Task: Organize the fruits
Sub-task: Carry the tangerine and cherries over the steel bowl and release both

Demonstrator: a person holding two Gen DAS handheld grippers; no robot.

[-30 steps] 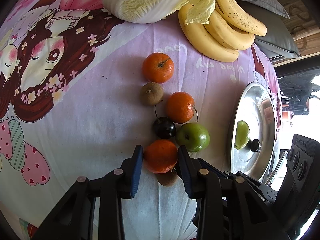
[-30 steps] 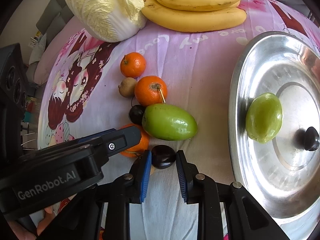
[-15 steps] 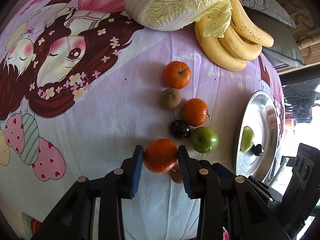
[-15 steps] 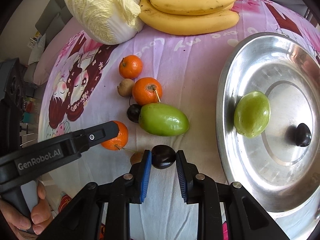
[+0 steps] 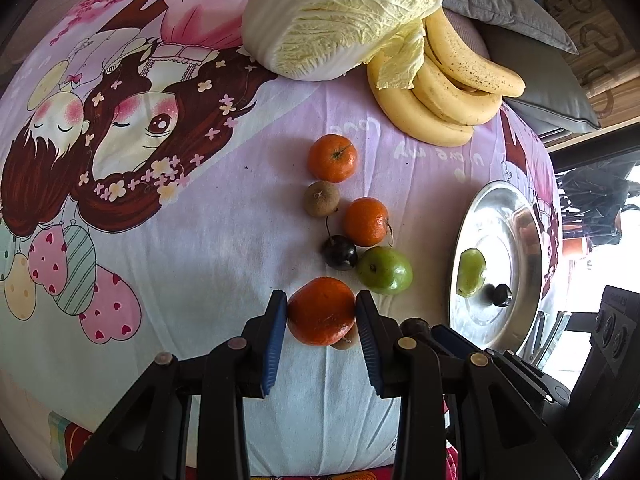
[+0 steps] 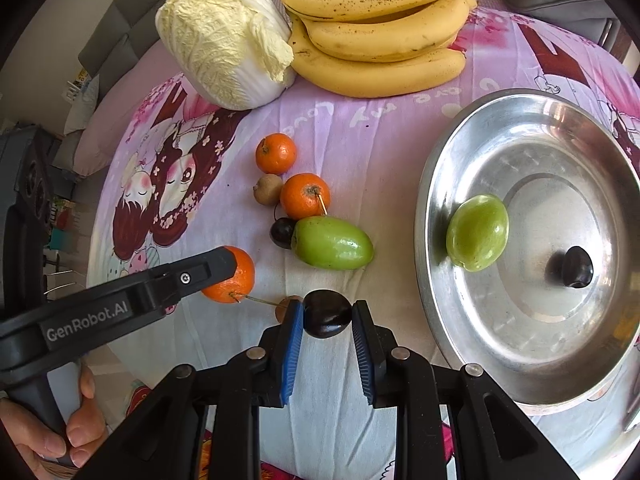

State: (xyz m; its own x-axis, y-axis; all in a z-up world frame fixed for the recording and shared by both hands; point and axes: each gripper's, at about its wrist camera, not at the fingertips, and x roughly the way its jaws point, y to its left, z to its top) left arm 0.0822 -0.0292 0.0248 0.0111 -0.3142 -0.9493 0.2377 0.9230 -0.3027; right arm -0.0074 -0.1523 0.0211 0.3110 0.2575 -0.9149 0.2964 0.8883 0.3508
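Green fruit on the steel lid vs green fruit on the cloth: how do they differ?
The green fruit on the lid is paler, yellowish; the green fruit on the cloth is a deeper green. The lid one sits alone on the steel lid, apart from its knob; the cloth one touches a dark cherry and a tangerine. In the right wrist view the cloth one looks longer. Both are smooth, oval and ungripped.

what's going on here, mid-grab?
Both grippers are loaded. The left gripper is shut on an orange; the right gripper is shut on a dark cherry. The steel tray holds one green fruit. Two oranges, another green fruit and small fruits remain on the cloth.
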